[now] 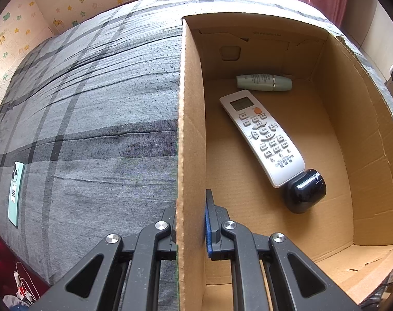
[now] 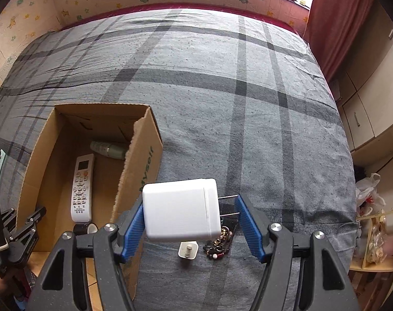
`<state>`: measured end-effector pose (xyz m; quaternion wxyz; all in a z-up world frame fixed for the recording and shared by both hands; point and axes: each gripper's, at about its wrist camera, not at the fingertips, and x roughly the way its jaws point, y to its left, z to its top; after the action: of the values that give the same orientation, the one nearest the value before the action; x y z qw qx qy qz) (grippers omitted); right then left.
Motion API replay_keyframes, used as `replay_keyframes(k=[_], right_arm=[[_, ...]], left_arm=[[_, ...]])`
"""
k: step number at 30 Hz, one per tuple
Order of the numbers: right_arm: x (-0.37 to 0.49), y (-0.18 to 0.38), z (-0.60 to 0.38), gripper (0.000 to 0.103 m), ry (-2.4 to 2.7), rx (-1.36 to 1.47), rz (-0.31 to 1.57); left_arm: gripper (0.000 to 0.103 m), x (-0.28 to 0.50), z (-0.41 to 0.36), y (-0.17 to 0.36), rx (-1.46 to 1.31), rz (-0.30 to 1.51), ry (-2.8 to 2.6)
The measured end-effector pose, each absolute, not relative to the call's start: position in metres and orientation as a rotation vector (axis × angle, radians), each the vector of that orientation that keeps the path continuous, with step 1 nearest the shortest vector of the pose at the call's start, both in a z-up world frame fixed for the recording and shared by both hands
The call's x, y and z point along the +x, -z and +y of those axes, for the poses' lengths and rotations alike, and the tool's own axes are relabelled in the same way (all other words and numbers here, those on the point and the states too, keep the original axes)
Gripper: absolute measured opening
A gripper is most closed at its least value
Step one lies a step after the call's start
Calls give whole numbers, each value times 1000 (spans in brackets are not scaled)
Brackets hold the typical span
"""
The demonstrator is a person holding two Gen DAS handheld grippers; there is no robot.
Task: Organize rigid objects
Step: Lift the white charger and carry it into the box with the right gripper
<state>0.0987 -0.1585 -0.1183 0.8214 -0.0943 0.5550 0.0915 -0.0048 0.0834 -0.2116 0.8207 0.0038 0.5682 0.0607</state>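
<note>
A cardboard box [image 1: 191, 129] stands on the bed and holds a white remote [image 1: 261, 137], a pale green tube [image 1: 263, 82] and a black case [image 1: 306, 190]. My left gripper [image 1: 190, 223] is shut on the box's left wall. In the right wrist view my right gripper [image 2: 191, 223] holds a white charger plug [image 2: 181, 212] by its body and prongs, lifted above the bed just right of the box [image 2: 142, 165]. The remote [image 2: 82, 186] and tube [image 2: 108, 149] show inside the box.
A small white adapter [image 2: 188, 251] and a beaded keychain [image 2: 219, 241] lie on the grey plaid bedspread [image 2: 222, 90] under the charger. A mint green phone [image 1: 15, 191] lies at the bed's left edge. Cupboards [image 2: 372, 98] stand to the right.
</note>
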Motion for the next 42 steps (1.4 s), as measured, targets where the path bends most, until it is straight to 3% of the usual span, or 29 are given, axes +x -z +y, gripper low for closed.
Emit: replay_keyframes(k=[17,42], right_arm=[[90,109,-80,71,-341,-253,1162],[109,181,-4,71,-398,-297,1300]], left_arm=[[12,-6,84,211,14,1209,-128],[12,-3,92,216,-20,1218,-109]])
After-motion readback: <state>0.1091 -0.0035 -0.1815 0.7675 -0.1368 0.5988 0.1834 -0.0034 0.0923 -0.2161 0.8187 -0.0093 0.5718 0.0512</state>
